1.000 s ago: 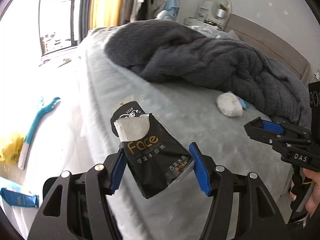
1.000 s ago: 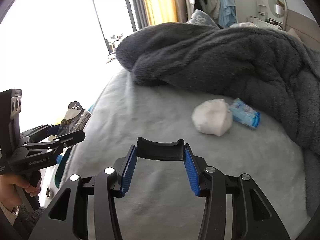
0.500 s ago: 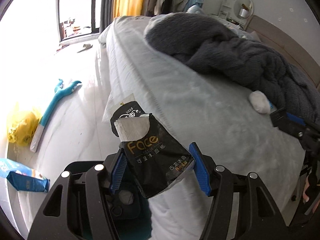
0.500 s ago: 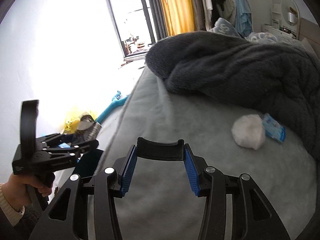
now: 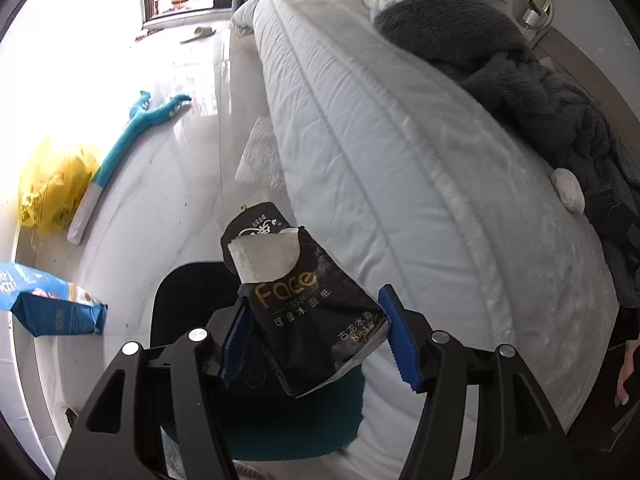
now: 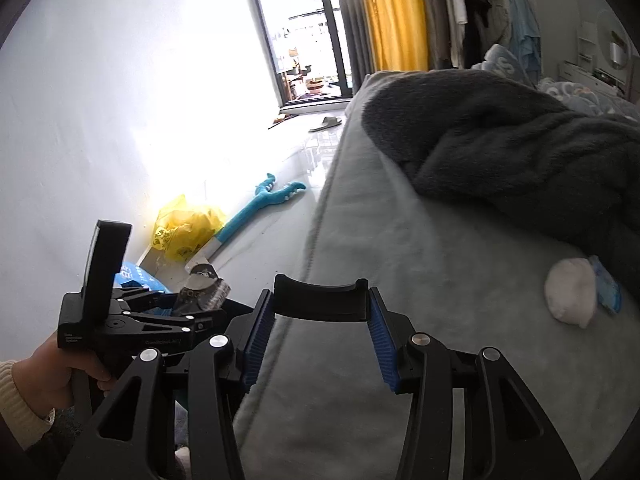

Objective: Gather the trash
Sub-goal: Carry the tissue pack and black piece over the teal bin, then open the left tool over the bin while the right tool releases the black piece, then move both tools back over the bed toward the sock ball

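Note:
My left gripper is shut on a black "Face" tissue pack with a white tissue sticking out. It holds the pack above a dark teal bin on the floor beside the bed. In the right wrist view the left gripper and pack show at lower left. My right gripper is open and empty over the bed edge. A white crumpled tissue ball and a small blue wrapper lie on the bed to the right. The ball also shows in the left wrist view.
A grey fluffy blanket covers the far bed. On the floor lie a yellow plastic bag, a teal long-handled tool, a blue packet and a slipper. A wall stands at left.
My left gripper has swung off the bed with the tissue pack and now hangs over the teal bin. The right gripper has drawn back toward the bed edge, still open.

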### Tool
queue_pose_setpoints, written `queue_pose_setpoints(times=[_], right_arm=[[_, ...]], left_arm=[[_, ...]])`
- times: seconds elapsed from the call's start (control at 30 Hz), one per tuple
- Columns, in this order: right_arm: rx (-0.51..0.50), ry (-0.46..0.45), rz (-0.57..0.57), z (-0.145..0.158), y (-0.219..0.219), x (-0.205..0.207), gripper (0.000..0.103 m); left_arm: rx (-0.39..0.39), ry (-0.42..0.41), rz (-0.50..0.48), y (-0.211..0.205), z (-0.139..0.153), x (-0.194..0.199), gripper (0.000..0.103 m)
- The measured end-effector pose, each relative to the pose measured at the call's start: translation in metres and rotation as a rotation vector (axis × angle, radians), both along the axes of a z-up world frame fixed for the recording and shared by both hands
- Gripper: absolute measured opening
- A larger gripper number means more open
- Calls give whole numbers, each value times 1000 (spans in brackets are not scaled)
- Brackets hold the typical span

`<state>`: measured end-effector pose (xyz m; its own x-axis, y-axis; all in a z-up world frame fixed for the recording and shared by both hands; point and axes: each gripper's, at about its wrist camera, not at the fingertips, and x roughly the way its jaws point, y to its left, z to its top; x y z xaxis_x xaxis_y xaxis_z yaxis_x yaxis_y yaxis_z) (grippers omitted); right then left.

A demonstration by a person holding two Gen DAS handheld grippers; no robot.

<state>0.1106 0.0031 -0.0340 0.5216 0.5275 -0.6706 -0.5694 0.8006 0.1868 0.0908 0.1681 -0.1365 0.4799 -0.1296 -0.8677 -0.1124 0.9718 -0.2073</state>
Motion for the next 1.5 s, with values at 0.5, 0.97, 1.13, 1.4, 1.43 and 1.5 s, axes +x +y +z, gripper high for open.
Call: queue_pose_setpoints(times=[0.5, 0.97, 1.13, 1.4, 1.43, 1.5], right_arm=[[-33, 43, 127, -23, 86, -7, 48], [-85, 130, 196, -65, 144, -9, 48], [-106, 167, 207, -83, 162, -9, 48], [-146, 227, 215, -109, 183, -9, 48], [-154, 235, 218, -112, 186, -9, 48], [-171, 247, 220, -118, 192, -9, 48]], left_arm=[[-52, 141, 42, 59, -31, -19, 68], [-76, 109, 58, 98, -25, -36, 81], [-64, 56, 63, 109, -11, -42, 83], [-60, -19, 84, 126, 6, -52, 83], [-61, -27, 85, 128, 7, -52, 83], [-48, -49, 79, 128, 12, -54, 83]])
